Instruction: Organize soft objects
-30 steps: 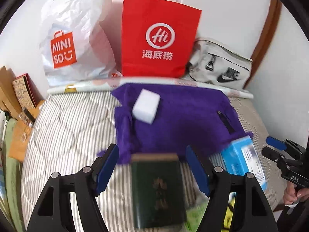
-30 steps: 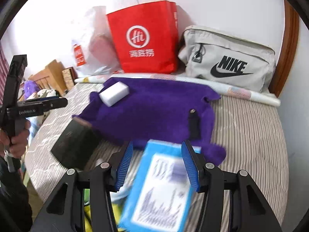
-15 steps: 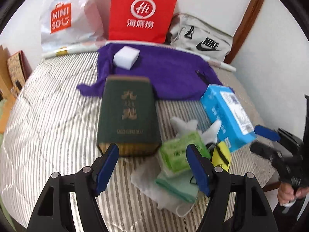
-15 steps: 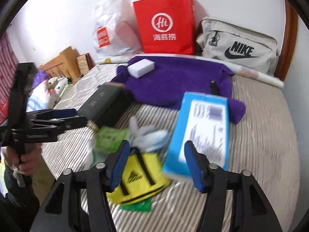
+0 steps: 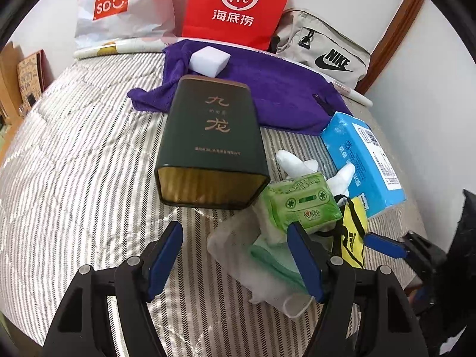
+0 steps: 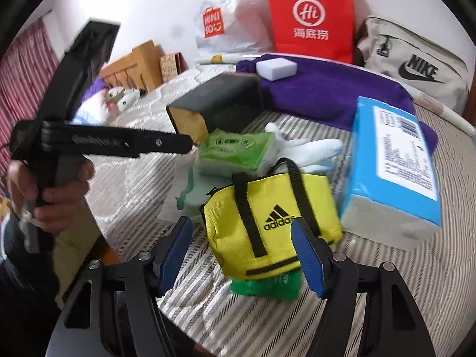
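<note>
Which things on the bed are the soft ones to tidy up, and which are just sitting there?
Soft things to tidy: yellow bag, green tissue pack, white gloves, blue tissue pack, purple towel, white sponge.

Just sitting there: dark green tin, red paper bag, white plastic bag, grey bag.

On the bed (image 5: 74, 154), a towel (image 5: 267, 89) lies toward the far edge with a sponge (image 5: 209, 61) on it. Before it lies a tin (image 5: 211, 145); right of that, a tissue pack (image 5: 300, 205), gloves (image 6: 306, 148), a small bag (image 6: 267, 223) and a box (image 5: 363, 160).
</note>
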`<state>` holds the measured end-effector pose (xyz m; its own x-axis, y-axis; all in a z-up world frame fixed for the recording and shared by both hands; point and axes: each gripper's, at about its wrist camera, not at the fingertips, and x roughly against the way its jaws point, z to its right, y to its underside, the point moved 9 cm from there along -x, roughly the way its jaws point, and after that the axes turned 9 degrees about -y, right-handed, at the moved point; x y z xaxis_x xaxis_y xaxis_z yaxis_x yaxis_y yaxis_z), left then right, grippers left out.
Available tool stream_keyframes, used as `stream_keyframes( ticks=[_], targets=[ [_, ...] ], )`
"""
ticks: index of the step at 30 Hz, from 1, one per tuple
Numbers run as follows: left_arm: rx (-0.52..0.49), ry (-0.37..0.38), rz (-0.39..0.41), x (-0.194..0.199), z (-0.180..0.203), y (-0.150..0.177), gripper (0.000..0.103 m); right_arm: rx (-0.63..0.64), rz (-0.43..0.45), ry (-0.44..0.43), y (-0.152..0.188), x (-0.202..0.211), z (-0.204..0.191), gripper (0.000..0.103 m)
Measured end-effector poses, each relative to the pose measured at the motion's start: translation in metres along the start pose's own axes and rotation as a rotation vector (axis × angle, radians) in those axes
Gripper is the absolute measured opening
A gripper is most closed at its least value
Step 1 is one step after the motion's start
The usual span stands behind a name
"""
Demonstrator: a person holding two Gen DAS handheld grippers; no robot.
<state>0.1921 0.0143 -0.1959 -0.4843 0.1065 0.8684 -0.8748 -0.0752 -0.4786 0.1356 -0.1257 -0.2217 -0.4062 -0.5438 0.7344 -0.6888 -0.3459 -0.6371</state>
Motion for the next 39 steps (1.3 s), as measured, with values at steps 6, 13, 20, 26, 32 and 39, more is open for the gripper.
stream_keyframes(
  ticks=[6, 13, 20, 26, 32, 39],
  targets=[
    [0.003, 0.016, -0.005, -0.004, 0.003, 0.001, 0.071, 0.088, -0.012, 0.087, 0.006, -0.018, 0.001, 0.042],
    [0.014, 0.079, -0.006, -0.006, 0.032, -0.003, 0.071, 0.075, 0.050, 0.063, 0.000, 0.015, -0.004, 0.019],
    [-0.003, 0.040, -0.023, -0.020, 0.052, -0.008, 0.074, 0.034, 0.114, 0.057, -0.001, 0.054, 0.002, 0.014],
    [-0.020, 0.023, -0.045, -0.031, 0.065, -0.006, 0.077, 0.003, 0.131, 0.114, 0.013, 0.080, 0.019, 0.013],
    [-0.046, -0.030, -0.044, -0.041, 0.076, -0.007, 0.083, -0.054, 0.133, 0.147, 0.027, 0.088, 0.042, 0.013],
    [-0.030, -0.019, 0.003, -0.039, 0.076, -0.006, 0.075, -0.063, 0.139, 0.113, 0.027, 0.080, 0.040, 0.013]
  ],
)
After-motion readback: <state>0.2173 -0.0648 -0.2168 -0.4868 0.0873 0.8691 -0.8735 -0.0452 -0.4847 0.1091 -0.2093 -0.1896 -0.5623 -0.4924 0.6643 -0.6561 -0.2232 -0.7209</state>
